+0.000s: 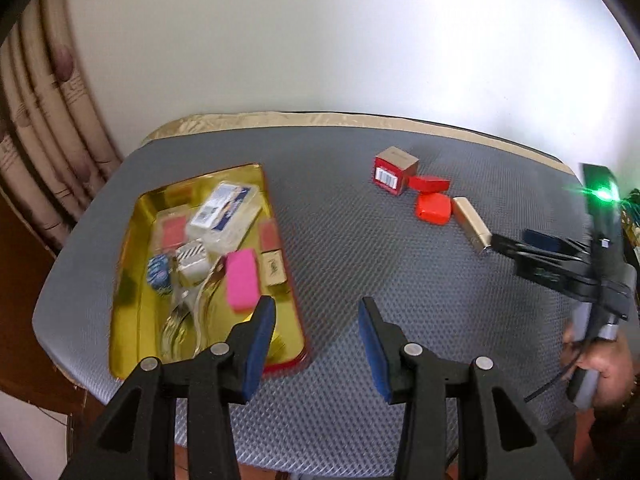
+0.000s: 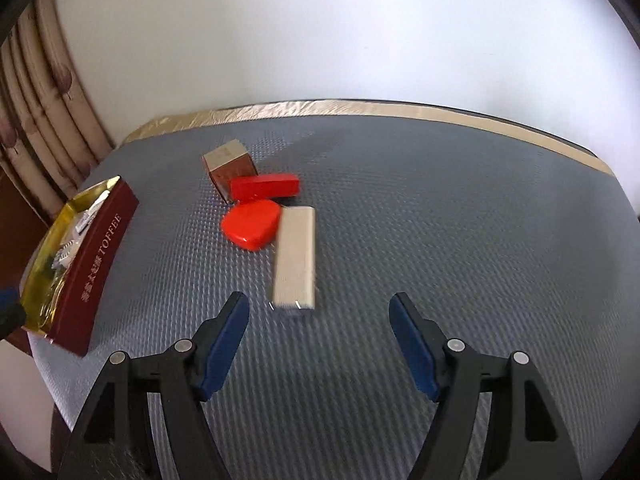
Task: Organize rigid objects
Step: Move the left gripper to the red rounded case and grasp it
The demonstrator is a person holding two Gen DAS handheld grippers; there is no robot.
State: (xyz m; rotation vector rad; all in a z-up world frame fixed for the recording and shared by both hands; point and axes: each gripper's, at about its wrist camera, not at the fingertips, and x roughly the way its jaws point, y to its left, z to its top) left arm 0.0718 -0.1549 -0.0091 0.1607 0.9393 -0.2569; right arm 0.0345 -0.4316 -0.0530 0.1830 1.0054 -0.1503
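- Hovering above the near edge of the bench (image 1: 400,248), the left gripper (image 1: 318,316) has its blue-padded jaws spread apart with nothing between them.
- At its 10 o'clock sits the gold-lined toffee tin (image 1: 132,280), red outside, holding a pink eraser (image 1: 242,280), a clear plastic case (image 1: 226,212), a mahjong tile (image 1: 274,268) and other small pieces too blurred to name.
- The right gripper (image 2: 320,316) is also wide open and empty, low over the grey mat.
- Just ahead of it at 12 o'clock lies the beige rectangular block (image 2: 296,256), flat, its near end between the fingertips' line but not touching either pad.
- A red heart-shaped box (image 2: 252,224) touches the block's far left corner; a red flat box (image 2: 264,186) lies just beyond, against a small brown carton (image 2: 228,164).
- From the left wrist view, the carton (image 1: 396,170) shows a barcode on its red side.
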